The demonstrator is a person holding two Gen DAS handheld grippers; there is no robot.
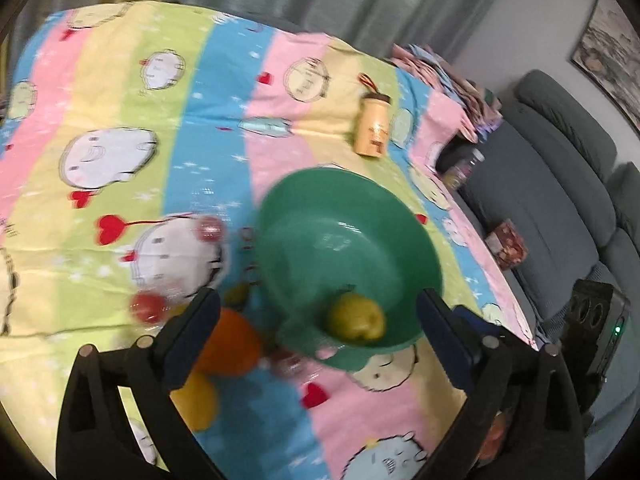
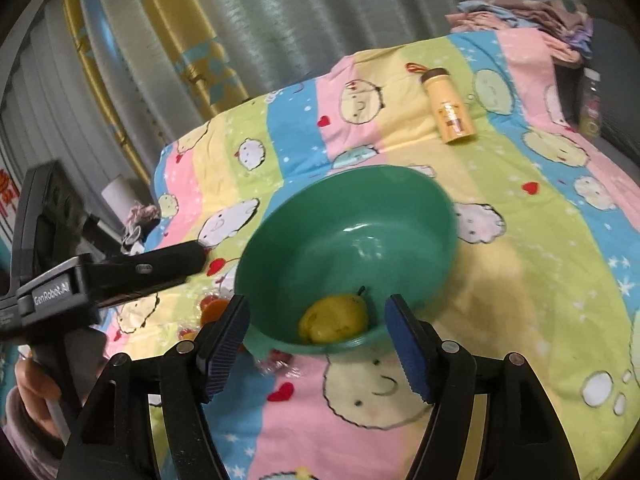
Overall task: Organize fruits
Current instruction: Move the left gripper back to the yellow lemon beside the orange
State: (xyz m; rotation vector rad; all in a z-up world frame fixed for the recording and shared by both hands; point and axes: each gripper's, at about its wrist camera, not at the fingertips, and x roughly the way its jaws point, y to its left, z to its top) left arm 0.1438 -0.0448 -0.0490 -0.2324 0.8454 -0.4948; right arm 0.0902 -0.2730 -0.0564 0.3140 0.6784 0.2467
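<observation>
**Bowl's got one pear, rest of the fruit waiting outside**

Green bowl sits mid-bedsheet as the collection spot; pear inside at 6 o'clock; orange outside at 8 o'clock; left tongs and right tongs apart, empty, probably ready for the next pick.

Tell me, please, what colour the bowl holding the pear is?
The bowl is plain green, clearest in the right wrist view.

We see a table draped in a striped pastel cartoon cloth. Behind it hang grey-green curtains, with a yellow patterned curtain at the left. To the right, a grey sofa sits below a framed picture on a pale wall.
</observation>
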